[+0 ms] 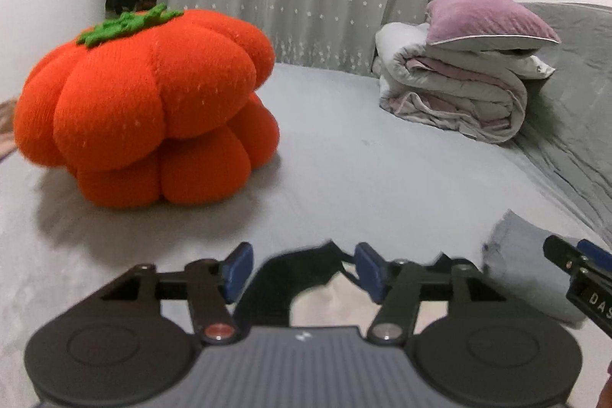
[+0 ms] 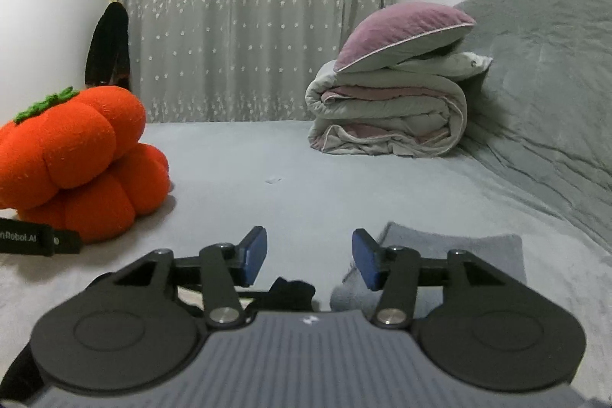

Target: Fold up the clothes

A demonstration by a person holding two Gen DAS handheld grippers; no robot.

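A dark navy and cream garment [image 1: 290, 278] lies on the grey bed just under my left gripper [image 1: 302, 270], which is open and empty above it. The same garment shows as a dark bunch [image 2: 292, 287] below my right gripper [image 2: 310, 257], also open and empty. A folded grey cloth [image 2: 459, 251] lies on the bed to the right of the right gripper. It shows in the left wrist view [image 1: 524, 266] too, beside the right gripper's tip [image 1: 573, 262].
A big orange pumpkin cushion [image 1: 153, 109] sits on the bed at the left. A folded quilt [image 1: 455, 98] with a purple pillow [image 1: 489, 21] on top stands at the back right. A grey padded headboard [image 2: 554, 83] rises at the right, a curtain [image 2: 248, 25] behind.
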